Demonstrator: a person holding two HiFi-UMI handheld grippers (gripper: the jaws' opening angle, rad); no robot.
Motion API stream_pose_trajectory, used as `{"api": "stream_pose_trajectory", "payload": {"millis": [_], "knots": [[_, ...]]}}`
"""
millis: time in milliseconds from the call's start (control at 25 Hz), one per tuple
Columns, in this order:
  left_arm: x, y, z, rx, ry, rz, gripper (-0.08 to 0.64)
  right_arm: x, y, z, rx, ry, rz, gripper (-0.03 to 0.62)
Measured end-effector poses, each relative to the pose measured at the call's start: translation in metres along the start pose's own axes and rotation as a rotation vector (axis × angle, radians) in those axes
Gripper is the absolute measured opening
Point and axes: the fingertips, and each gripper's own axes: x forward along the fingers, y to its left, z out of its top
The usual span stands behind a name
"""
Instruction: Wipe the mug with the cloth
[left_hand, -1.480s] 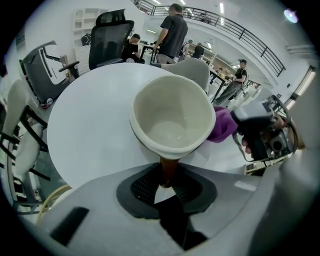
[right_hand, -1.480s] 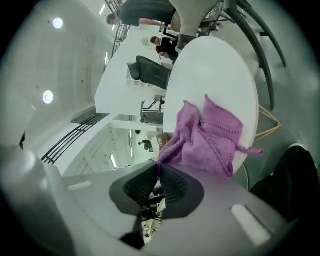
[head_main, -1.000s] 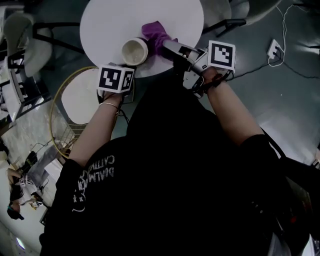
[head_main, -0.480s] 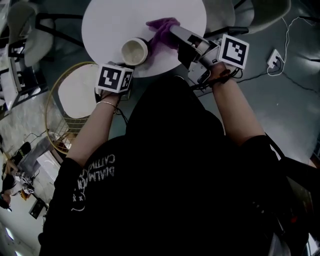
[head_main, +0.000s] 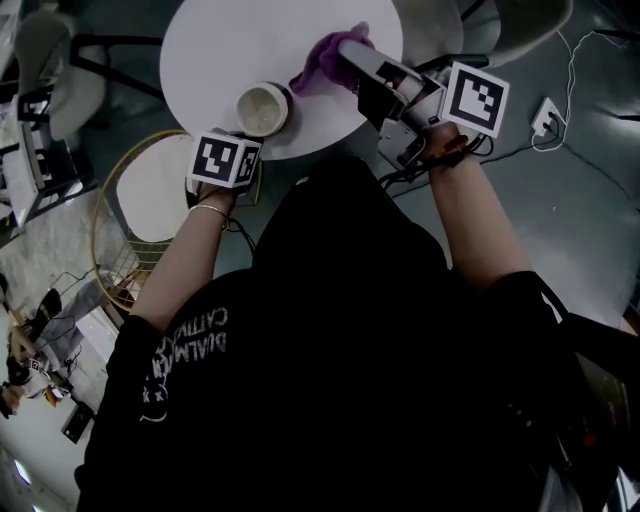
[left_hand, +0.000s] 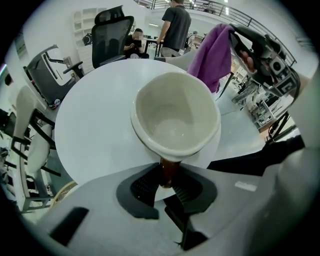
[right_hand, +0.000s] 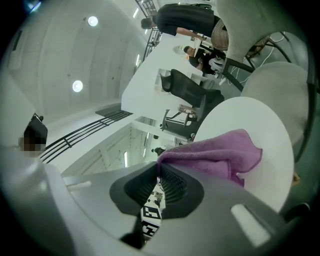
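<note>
Ok so the whole thing comes down to where the cloth sits relative to the mug's open mouth.

The left gripper (left_hand: 169, 177) is pinched on the cream mug (left_hand: 175, 112) by its brown handle. The handle points back toward the person, and the jaws are only partly closed because the handle fills the gap. The mug sits upright near the front edge of the round white tabletop (head_main: 230, 40) with its mouth facing up. I honestly can't tell whether the base is resting on the tabletop or lifted a hair.

The right gripper (right_hand: 158, 182) is clamped tight on one corner of the purple cloth (right_hand: 215, 155), and the rest dangles free above the tabletop. From the head view the cloth is just beside the mug, on its right and a bit further out. It's near the rim but not touching it. From the left gripper view it hangs up past the far-right side of the rim.

My guess is the right hand is the one that has to travel, left and down toward the rim, while the left just braces. The loose end should reach the mug first.
</note>
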Motion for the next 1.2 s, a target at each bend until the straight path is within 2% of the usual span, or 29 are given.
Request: {"api": "stream_pose_trajectory", "payload": {"millis": [440, 840, 1080, 1200], "knots": [[0.003, 0.007, 0.001, 0.025, 0.028, 0.003, 0.067, 0.004, 0.019, 0.001, -0.051, 0.021, 0.027, 0.029], [0.011, 0.012, 0.02, 0.033, 0.004, 0.012, 0.069, 0.006, 0.027, 0.003, -0.081, 0.032, 0.029, 0.029], [0.003, 0.009, 0.016, 0.034, -0.019, 0.002, 0.069, -0.002, 0.042, -0.009, -0.071, 0.044, 0.007, 0.029], [-0.001, 0.003, 0.003, 0.034, -0.043, 0.0, 0.069, -0.014, 0.055, -0.027, -0.084, 0.037, -0.003, 0.029]]}}
